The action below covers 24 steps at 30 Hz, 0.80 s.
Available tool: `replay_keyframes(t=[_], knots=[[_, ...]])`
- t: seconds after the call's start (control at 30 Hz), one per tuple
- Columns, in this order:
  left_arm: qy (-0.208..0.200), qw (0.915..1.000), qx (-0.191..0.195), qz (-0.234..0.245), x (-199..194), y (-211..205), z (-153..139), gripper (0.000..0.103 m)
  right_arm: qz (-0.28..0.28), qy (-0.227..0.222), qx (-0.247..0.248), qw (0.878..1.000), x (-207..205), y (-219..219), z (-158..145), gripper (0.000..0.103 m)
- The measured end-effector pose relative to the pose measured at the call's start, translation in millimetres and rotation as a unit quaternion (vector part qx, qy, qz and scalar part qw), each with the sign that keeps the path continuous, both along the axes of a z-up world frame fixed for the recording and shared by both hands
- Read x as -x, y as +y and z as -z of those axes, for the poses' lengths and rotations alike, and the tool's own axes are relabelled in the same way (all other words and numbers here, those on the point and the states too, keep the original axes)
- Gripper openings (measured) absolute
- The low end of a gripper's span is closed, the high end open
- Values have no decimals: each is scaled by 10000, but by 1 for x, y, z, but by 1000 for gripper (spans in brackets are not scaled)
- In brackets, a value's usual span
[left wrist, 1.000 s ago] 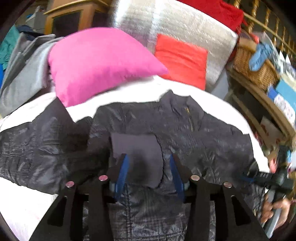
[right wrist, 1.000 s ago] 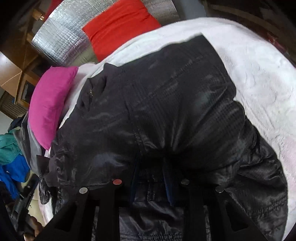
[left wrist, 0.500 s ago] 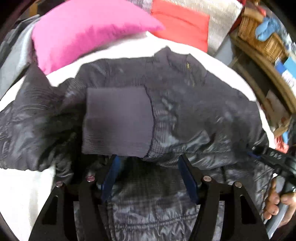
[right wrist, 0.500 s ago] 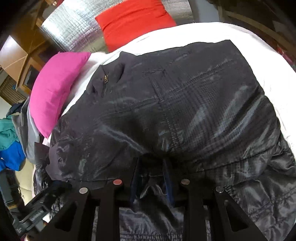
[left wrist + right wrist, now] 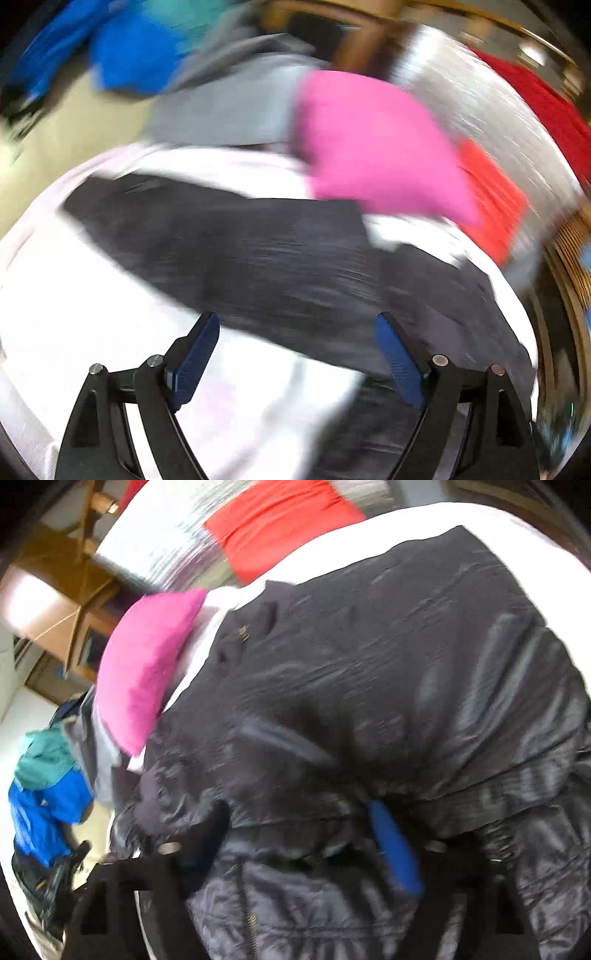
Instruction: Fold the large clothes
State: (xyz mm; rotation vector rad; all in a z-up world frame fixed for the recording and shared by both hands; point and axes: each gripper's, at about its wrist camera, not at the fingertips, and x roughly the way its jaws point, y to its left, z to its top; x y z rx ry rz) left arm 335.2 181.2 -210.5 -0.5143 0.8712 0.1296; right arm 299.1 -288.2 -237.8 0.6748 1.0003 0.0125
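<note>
Let go of the sleeves
Both your left tongs (image 5: 297, 354) and right tongs (image 5: 306, 845) are opening and hold nothing; lift clear so the black jacket (image 5: 388, 686) stays folded on the bed (image 5: 74, 306)

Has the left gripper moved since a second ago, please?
Yes. The left gripper has swung left: the pink pillow now sits right of centre, the jacket sleeve stretches ahead, and its opening jaws hold nothing.
</note>
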Motion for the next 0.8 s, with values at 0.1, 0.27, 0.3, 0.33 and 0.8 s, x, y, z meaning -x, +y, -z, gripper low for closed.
replay_keyframes(t=[0.1,0.27,0.3,0.33,0.8], knots=[[293,9965,390,-675,0,58,21,87,-98,85,402,9991,-1,14,-1,88],[339,9861,868,-1377,3,123,45,87,78,17,473,9988,5,17,-3,87],[322,9841,976,-1450,-2,128,50,87,93,19,473,9988,6,16,-3,85],[316,9817,1094,-1527,-5,136,56,87,112,52,494,9987,6,15,-3,84],[129,9722,1572,-1732,-21,157,81,42,-116,287,713,9970,-4,14,-3,80]])
